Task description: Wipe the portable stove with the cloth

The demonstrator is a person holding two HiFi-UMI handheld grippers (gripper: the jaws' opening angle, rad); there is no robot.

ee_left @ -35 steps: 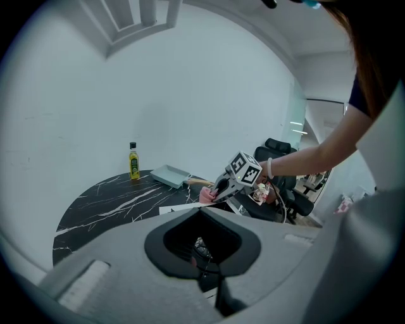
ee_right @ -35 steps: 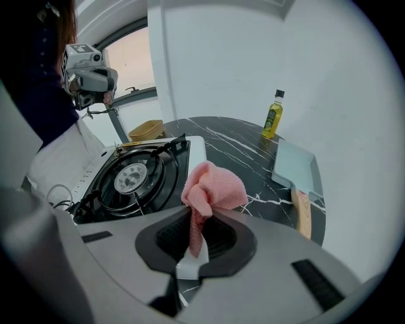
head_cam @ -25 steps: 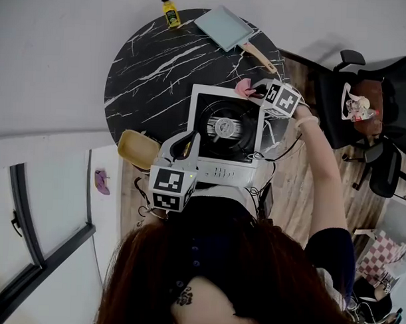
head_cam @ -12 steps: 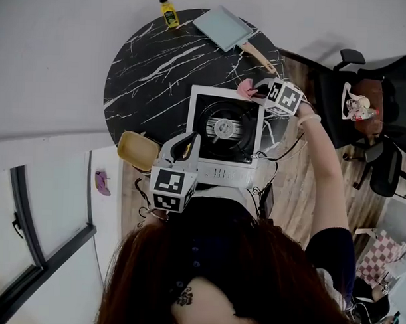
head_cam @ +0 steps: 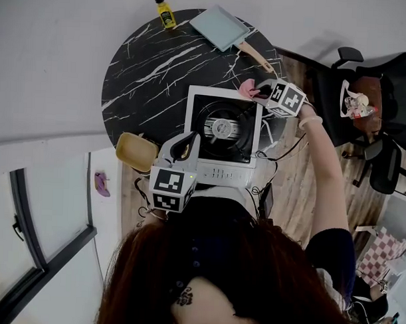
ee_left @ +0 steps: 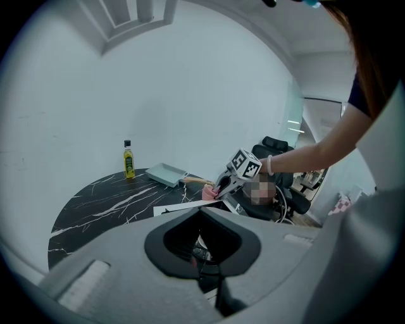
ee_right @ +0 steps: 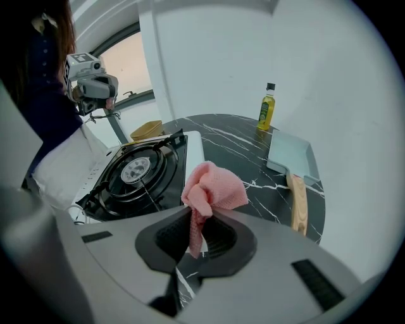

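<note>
The right tongs (ee_right: 193,239) pinch the pink cloth (ee_right: 214,186) by a bunched fold. Soft and light, it should mould to the stove (ee_right: 136,171). The left tongs (ee_left: 202,256) are closed and empty.

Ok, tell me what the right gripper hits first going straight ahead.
Likely the white edge of the portable stove, just behind the pink cloth in the right gripper. The cloth hides the exact line, so possibly the black table beside it.
</note>
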